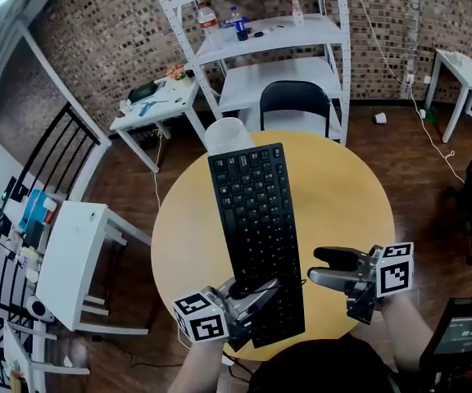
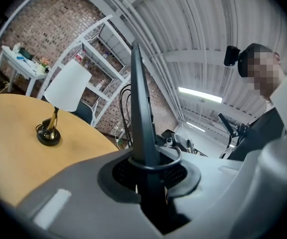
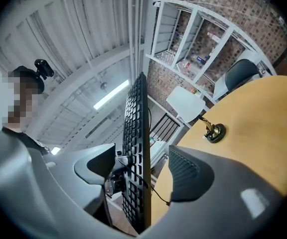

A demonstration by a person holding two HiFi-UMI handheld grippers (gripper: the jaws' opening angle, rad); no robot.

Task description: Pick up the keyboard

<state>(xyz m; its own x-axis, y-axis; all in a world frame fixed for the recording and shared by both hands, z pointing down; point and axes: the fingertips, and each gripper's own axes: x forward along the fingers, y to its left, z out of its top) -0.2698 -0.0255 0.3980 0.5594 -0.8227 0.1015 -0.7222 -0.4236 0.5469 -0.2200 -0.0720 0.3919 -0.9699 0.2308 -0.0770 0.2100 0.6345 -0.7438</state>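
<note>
Over the round yellow surface (image 1: 347, 191), I'm holding the keyboard (image 1: 256, 219) up clear of the top, its long axis pointing away from me toward the white lamp (image 1: 228, 133). Left hand-held gripper (image 1: 259, 290) is clamping the near left edge. Right hand-held gripper (image 1: 315, 267) is sitting with jaws apart, straddling the keyboard's right edge, with a gap showing at each pad.

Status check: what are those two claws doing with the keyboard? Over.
Left gripper clamped on keyboard. Right gripper open, keyboard edge between its jaws. Keyboard looks lifted off table. Lamp stands near far end.
</note>
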